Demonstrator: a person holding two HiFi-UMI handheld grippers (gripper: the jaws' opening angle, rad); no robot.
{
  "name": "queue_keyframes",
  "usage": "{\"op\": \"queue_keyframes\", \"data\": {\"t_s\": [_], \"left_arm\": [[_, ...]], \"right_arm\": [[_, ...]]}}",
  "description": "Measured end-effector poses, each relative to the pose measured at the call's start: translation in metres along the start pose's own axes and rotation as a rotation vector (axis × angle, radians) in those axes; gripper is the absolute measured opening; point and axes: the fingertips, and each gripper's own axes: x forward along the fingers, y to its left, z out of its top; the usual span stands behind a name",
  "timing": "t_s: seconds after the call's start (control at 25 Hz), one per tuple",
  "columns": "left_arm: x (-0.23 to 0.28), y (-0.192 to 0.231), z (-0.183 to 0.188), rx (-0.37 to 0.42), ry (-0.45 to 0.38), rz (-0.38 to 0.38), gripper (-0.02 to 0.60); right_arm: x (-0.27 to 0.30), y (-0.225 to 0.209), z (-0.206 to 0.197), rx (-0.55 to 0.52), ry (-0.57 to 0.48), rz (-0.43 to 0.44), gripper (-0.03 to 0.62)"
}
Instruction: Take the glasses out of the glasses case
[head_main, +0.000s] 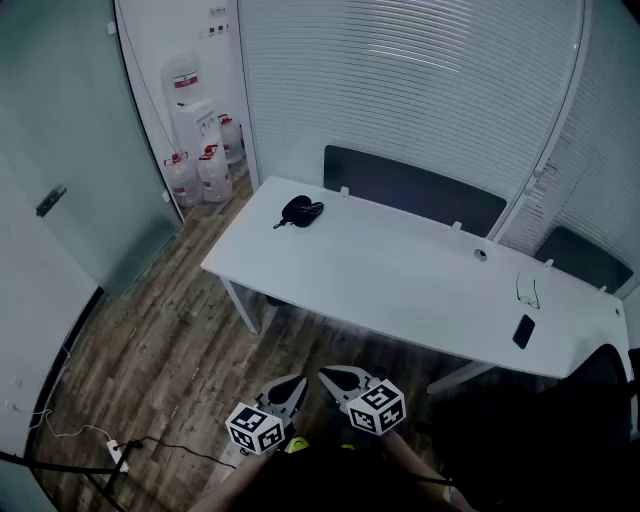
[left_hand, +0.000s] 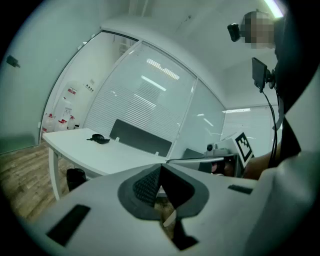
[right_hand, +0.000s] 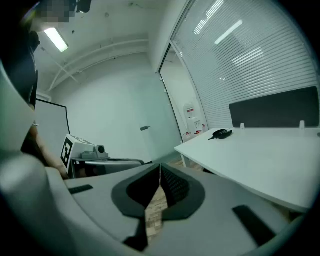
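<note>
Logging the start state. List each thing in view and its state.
left tool: shut, empty, off the table
right tool: shut, empty, off the table
glasses: lying bare on the table, near its right end
black object: on the table's left end, too small to tell if open

surface (head_main: 400, 270): smooth matt white. floor (head_main: 160, 340): wood-grain planks. left tool (left_hand: 160, 167) pads dark, ribbed; shell matt grey plastic.

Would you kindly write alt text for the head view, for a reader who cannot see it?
Seen from above, the left claw and right claw are shut and empty over a wood floor, short of a white table. On it lie a black case-like object at the left end, and glasses near a black phone at the right.
</note>
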Motion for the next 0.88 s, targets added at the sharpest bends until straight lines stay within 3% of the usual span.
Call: {"op": "queue_keyframes", "data": {"t_s": [0.32, 0.6, 0.88], "left_arm": [[0.0, -0.003, 0.005, 0.047, -0.021, -0.023, 0.006], [-0.007, -0.003, 0.016, 0.109, -0.079, -0.028, 0.006], [-0.016, -0.008, 0.012, 0.144, -0.074, -0.06, 0.006]], "right_arm": [[0.001, 0.005, -0.001, -0.007, 0.01, 0.013, 0.017], [0.0, 0.017, -0.001, -0.192, 0.032, -0.011, 0.015], [0.003, 0.03, 0.003, -0.23, 0.008, 0.005, 0.015]]}}
